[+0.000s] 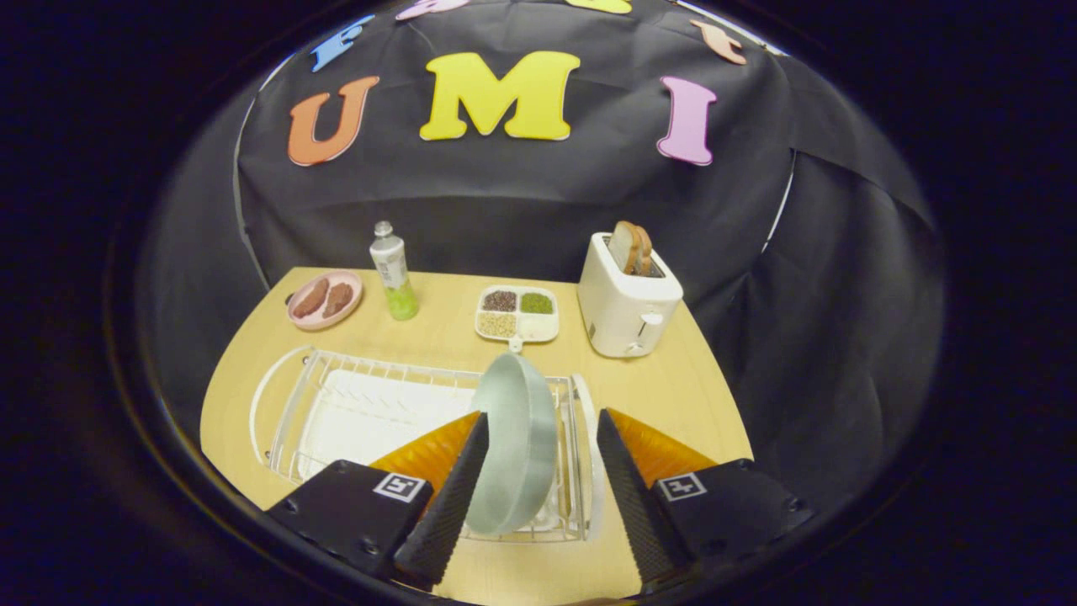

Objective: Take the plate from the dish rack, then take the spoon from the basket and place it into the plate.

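Matt grey-green plate in a glossy white wire dish rack on a smooth wooden table.

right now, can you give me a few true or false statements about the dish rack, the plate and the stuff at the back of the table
1. The plate stands on edge in the dish rack. True.
2. The hand-held gripper is shut on the plate. False: its fingers are spread, with the plate between them, nearer one finger and clear of the other.
3. The toaster has bread in its slots. True.
4. The bottle lies on its side. False: it stands upright, beside the pink dish.
5. The divided tray sits inside the dish rack. False: it sits on the table beyond the rack.
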### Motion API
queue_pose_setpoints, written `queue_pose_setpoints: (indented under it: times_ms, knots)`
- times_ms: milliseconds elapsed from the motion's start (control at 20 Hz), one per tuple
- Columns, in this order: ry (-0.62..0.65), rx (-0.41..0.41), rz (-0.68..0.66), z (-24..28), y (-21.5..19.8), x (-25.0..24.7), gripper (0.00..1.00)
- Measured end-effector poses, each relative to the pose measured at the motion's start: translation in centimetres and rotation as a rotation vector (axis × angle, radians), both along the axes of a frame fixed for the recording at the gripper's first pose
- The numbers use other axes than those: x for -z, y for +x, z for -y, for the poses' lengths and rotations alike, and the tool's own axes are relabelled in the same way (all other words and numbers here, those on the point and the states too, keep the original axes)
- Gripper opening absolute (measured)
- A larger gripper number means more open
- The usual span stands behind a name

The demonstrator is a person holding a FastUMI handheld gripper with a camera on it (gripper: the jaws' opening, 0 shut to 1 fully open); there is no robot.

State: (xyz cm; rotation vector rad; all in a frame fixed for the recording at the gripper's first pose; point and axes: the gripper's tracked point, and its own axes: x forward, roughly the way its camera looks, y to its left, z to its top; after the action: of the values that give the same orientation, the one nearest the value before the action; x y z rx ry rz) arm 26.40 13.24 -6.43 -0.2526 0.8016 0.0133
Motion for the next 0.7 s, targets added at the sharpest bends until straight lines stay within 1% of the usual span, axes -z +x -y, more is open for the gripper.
queue_pose_setpoints:
  times_ms: [50,100,250,300,350,400,450,500,550,600,700]
  knots:
    - [-0.027,0.013,-0.036,0.1,0.4,0.3,0.81]
    - [-0.059,0.030,-0.062,0.4,0.7,0.8,0.65]
    - [-0.165,0.092,-0.192,1.1,0.6,2.0,0.62]
    - [-0.200,0.110,-0.206,1.1,0.8,1.9,0.59]
    - [-0.237,0.095,-0.199,0.6,1.4,1.3,0.55]
    - [-0.252,0.088,-0.185,-0.2,1.9,0.8,0.46]
    - [-0.272,0.084,-0.200,-0.7,1.8,0.6,0.41]
    - [-0.287,0.099,-0.212,-1.0,1.8,0.6,0.32]
    - [-0.316,0.120,-0.228,-0.9,1.7,0.7,0.30]
    - [-0.355,0.140,-0.235,-0.4,1.7,0.7,0.22]
    - [-0.449,0.173,-0.248,0.6,1.8,0.8,0.19]
